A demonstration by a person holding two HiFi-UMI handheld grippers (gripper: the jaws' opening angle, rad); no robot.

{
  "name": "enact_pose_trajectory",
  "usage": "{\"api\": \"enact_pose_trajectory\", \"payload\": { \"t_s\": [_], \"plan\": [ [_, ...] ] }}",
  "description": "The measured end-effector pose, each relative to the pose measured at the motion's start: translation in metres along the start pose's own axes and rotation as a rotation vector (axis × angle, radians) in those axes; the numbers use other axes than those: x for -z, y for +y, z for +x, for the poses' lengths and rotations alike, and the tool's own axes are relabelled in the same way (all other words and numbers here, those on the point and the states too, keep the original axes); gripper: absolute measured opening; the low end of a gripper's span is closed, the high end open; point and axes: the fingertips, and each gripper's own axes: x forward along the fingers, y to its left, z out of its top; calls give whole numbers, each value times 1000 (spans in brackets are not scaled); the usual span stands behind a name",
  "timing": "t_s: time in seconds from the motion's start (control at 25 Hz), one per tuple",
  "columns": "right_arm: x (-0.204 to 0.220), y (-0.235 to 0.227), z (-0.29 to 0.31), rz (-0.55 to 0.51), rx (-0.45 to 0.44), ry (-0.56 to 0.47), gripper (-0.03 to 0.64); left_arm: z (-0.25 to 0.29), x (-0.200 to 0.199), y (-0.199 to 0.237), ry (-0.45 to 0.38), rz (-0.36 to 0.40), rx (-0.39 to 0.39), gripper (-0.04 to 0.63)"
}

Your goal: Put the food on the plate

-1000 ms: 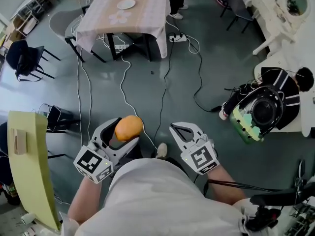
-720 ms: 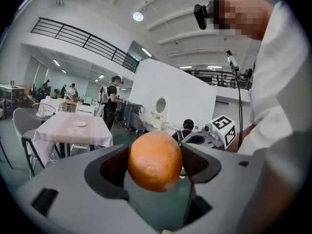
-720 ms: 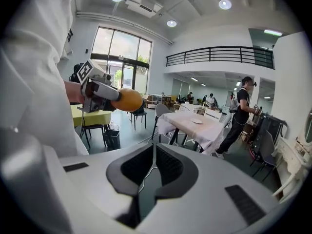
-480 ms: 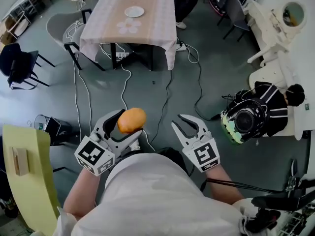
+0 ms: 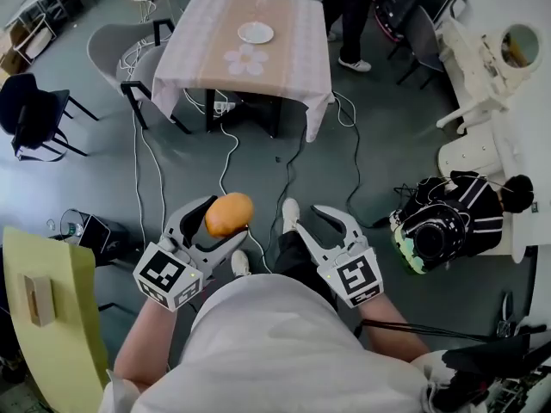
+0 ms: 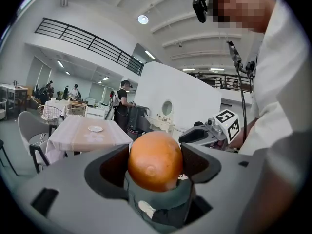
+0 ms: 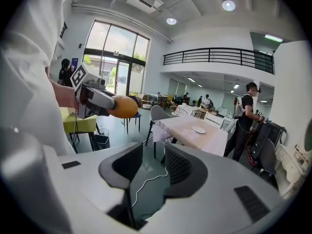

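Closest to me, my left gripper (image 5: 224, 219) has its jaws wide around the round orange food (image 5: 229, 213), pads pressed on both its sides, carrying it above the floor (image 5: 77, 179). Just beside it, my right gripper (image 5: 312, 222) has just been opening its jaws. They stand apart with nothing between them. Cables (image 5: 140, 170) trail over the floor beyond. Far ahead stands the cloth-covered table (image 5: 293, 54), and the white plate (image 5: 256, 33) sits on it, well apart from the food.

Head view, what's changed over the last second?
The table and plate have drawn closer, sliding down the frame as the person walks toward them. The right gripper has just been opening its jaws, nothing between them. The left gripper still holds the orange food.
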Motion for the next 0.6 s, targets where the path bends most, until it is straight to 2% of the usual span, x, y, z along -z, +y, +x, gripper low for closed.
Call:
{"api": "enact_pose_trajectory", "payload": {
  "t_s": [0.24, 0.6],
  "plan": [
    [-7, -38, 41, -19, -79, -19, 152, 38, -14, 40, -1, -21, -42, 348],
    [-11, -174, 91, -44, -114, -66, 152, 151, -59, 120, 36, -29, -136, 348]
  ]
}}
